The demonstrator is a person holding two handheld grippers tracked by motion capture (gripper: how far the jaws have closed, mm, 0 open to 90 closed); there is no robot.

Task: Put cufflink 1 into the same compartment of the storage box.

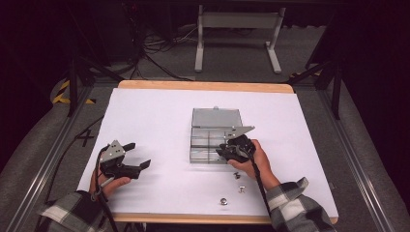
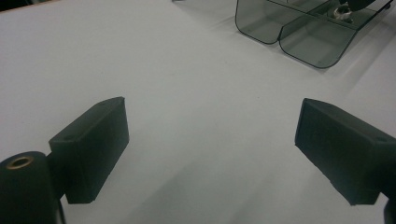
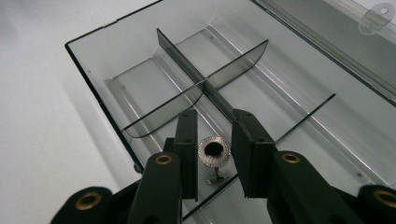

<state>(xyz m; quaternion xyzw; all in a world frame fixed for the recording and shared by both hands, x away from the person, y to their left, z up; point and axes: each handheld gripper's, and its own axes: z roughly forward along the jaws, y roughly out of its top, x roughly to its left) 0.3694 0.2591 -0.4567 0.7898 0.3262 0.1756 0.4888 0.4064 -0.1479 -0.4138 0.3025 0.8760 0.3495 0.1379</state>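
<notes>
A clear grey plastic compartment box (image 1: 208,153) with its lid (image 1: 216,117) folded back lies at mid-table. My right gripper (image 1: 223,151) reaches over the box's near right compartment. In the right gripper view the gripper (image 3: 215,116) has its jaws close on either side of a small knurled metal screw (image 3: 214,152), head toward the camera, just above the box (image 3: 93,79) floor. My left gripper (image 1: 139,154) rests at the table's left with jaws wide apart. In its own view the left gripper (image 2: 212,107) has nothing but white tabletop between the pads.
Three small metal screws lie on the white table near the front edge: one (image 1: 237,175) by my right wrist, one (image 1: 241,189) below it, one (image 1: 223,201) nearest the edge. The box (image 2: 303,32) shows far off in the left gripper view. A desk frame (image 1: 237,34) stands beyond the table.
</notes>
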